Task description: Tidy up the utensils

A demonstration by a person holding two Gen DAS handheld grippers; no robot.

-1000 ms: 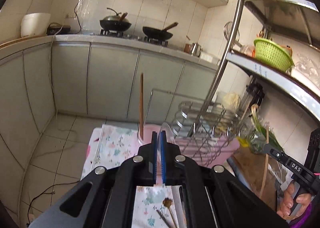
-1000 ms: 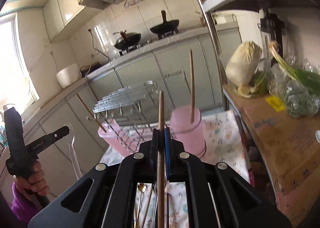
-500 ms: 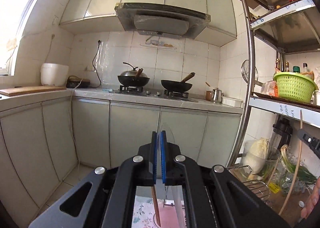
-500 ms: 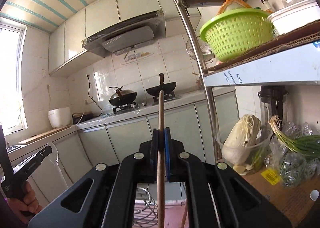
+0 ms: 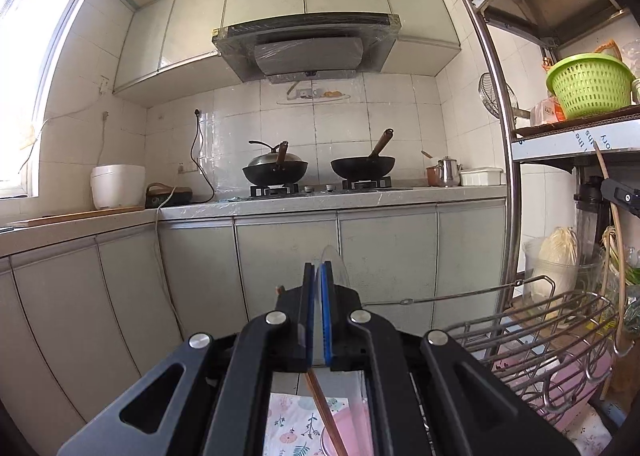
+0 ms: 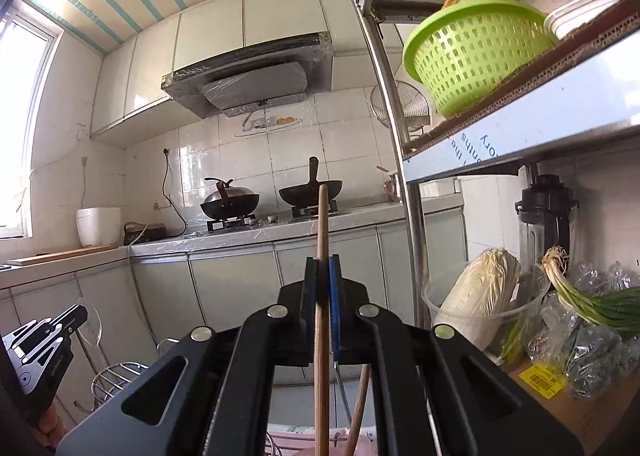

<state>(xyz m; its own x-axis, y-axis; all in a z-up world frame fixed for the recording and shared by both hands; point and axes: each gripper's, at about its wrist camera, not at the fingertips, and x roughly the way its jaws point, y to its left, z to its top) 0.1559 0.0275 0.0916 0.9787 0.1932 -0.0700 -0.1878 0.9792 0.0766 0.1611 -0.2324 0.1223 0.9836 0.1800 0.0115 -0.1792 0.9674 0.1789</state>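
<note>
Both my claws have swung up from the floral cloth and pink cups to face the stove wall. My right gripper [image 6: 325, 276] is clamped on a slim round wooden chopstick [image 6: 321, 256], standing upright. My left gripper [image 5: 318, 284] pinches what looks like a clear plastic spoon [image 5: 334, 264], above the wire dish rack [image 5: 540, 332].

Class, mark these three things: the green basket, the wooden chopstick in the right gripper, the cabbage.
green basket [image 6: 476, 59], right wrist view, on its perforated side wall.
wooden chopstick [image 6: 322, 223], right wrist view, on its upper shaft.
cabbage [image 6: 480, 292], right wrist view, on its pale leaves.
</note>
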